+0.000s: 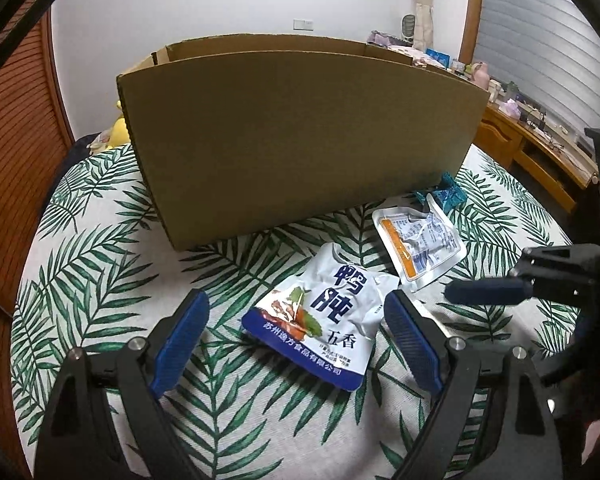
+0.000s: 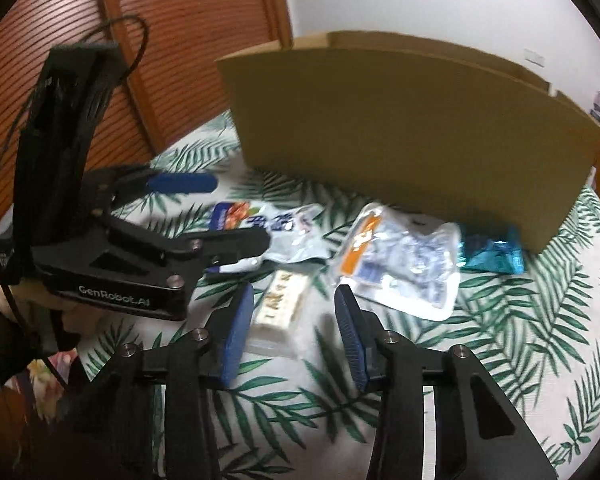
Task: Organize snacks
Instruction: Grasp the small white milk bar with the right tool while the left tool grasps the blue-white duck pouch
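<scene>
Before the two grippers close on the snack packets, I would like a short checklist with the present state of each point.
1. Left gripper open wide enough for the white and blue pouch: ok, its fingers stand on both sides and do not touch it.
2. Right gripper lined up on the small clear packet: ok, the packet lies between the fingers.
3. Right fingers pressing on that packet: cannot tell, the picture is blurred; a gap shows on the right side.
4. Cardboard box open at the top: ok.
5. Room inside the box: cannot tell, its front wall hides the inside.
6. The two grippers apart: ok, though close together.
</scene>
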Motion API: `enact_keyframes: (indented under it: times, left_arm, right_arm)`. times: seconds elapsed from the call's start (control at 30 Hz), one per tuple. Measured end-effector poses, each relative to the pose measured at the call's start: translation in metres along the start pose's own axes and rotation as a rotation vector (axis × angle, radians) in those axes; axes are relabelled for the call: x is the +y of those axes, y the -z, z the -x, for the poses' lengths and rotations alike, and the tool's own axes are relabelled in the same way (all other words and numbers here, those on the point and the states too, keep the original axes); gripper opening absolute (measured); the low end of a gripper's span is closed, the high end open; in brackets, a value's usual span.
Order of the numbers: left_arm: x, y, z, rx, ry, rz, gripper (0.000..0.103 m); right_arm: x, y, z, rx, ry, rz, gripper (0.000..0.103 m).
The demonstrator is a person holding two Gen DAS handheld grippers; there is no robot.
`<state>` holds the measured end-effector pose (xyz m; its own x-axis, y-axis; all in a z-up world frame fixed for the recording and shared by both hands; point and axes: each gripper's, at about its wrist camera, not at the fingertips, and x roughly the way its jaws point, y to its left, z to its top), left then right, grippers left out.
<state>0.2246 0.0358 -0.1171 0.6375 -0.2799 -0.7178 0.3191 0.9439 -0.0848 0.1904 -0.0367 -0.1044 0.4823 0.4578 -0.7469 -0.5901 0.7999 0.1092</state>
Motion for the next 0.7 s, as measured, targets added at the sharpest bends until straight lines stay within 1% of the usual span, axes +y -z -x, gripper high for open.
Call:
enact_keyframes:
  times: [0.07, 0.17, 0.2, 0.23, 0.27, 0.4, 0.53, 0.6, 0.7]
  left_arm:
    - [0.0, 0.0, 0.0, -0.001, -0.003, -0.003, 0.089]
    - [-0.001, 0.0, 0.0, -0.002, -0.004, -0.003, 0.089]
    - [-0.001, -0.001, 0.0, -0.001, -0.003, -0.003, 0.089]
    - [-0.001, -0.001, 0.0, 0.0, -0.004, -0.003, 0.089]
    - [-0.001, -0.001, 0.0, 0.002, -0.004, -0.003, 0.089]
    - [-0.004, -0.002, -0.001, 0.007, 0.004, -0.016, 0.089]
    - [-0.011, -0.005, -0.004, 0.011, -0.004, -0.075, 0.089]
    - [-0.015, -0.008, -0.007, 0.027, 0.001, -0.103, 0.089]
    - [-0.023, -0.013, -0.014, 0.07, 0.028, -0.154, 0.089]
  right_arm:
    - [0.002, 0.0, -0.006, 0.022, 0.008, 0.008, 0.041]
    - [0.005, -0.001, -0.014, 0.048, 0.006, 0.011, 0.034]
    - [0.004, -0.001, -0.014, 0.051, 0.01, 0.015, 0.031]
    - [0.005, 0.0, -0.014, 0.048, 0.015, 0.022, 0.023]
    - [0.004, 0.0, -0.014, 0.052, 0.013, 0.023, 0.021]
    - [0.001, 0.002, -0.007, 0.044, 0.01, 0.031, 0.02]
    - [-0.01, 0.005, 0.001, 0.013, 0.019, 0.028, 0.02]
    - [-0.015, 0.005, 0.002, 0.011, 0.046, 0.038, 0.02]
    - [-0.02, 0.006, 0.001, 0.02, 0.051, 0.041, 0.02]
